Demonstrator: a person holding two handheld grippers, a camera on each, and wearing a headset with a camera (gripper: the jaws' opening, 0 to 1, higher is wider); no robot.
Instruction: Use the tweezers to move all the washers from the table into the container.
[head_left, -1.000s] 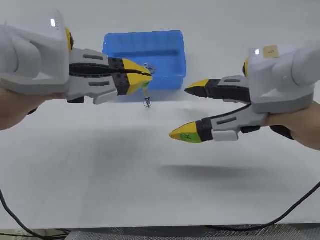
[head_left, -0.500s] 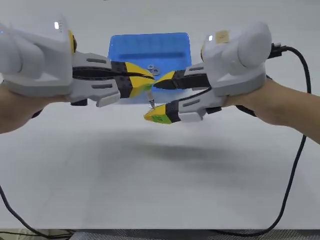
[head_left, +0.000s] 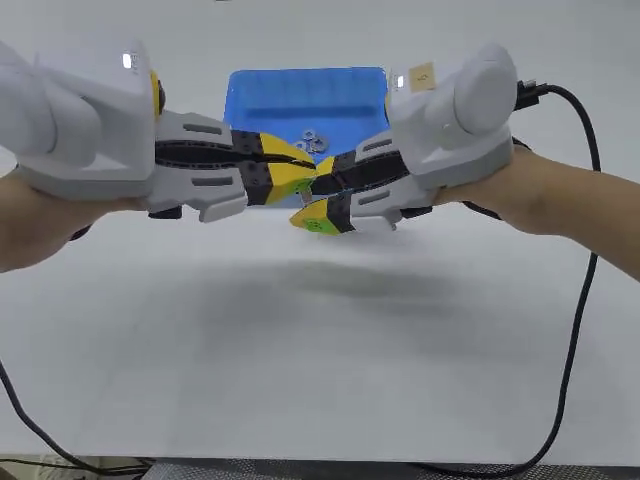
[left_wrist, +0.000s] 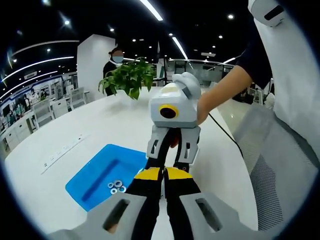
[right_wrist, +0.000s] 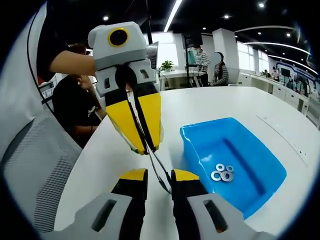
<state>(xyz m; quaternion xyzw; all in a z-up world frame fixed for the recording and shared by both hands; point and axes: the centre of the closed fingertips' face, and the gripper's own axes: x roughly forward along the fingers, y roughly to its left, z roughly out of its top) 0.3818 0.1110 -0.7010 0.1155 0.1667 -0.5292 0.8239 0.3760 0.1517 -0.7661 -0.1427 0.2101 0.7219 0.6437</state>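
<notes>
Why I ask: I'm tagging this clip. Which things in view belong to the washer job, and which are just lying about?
Job:
blue plastic container
silver metal washers lying in it
thin metal tweezers, clamped in the left gripper
right gripper, open by the tweezers

Lying about:
leafy green potted plant
grey mesh chair
black cable across the white table

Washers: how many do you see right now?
4 washers, clustered together on the floor of the blue container, near its middle. Others may be hidden on the table beyond these views.
</notes>
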